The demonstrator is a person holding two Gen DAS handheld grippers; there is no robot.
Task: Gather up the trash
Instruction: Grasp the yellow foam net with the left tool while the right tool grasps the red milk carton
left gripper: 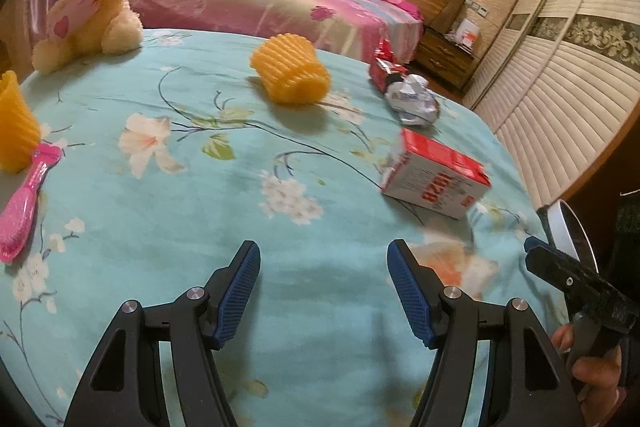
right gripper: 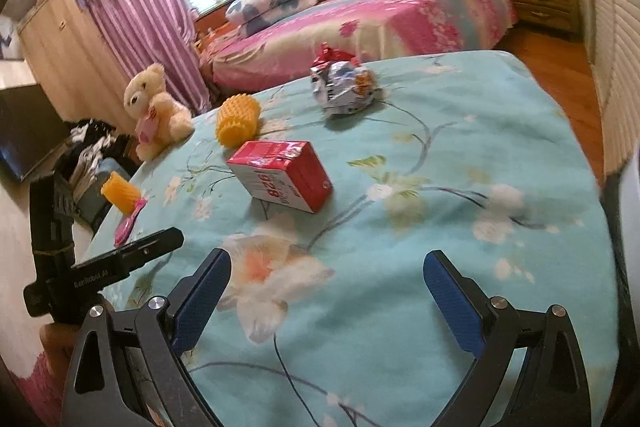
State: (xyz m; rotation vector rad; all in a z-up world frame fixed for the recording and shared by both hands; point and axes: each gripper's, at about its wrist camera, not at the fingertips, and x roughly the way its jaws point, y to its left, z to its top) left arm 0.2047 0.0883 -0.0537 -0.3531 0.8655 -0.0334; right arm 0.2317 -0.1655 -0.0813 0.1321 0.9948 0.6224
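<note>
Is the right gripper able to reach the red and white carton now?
Probably yes. The right gripper is open, and only bare floral sheet lies between it and the red and white carton.

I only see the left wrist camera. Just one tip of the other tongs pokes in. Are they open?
Observer: Yes, the right tongs are wide open and hold nothing.
Operator: What's on the floor past the teddy?
Observer: Below the teddy, beside the bed, there's a dark and white heap. I can't tell what it is.
</note>
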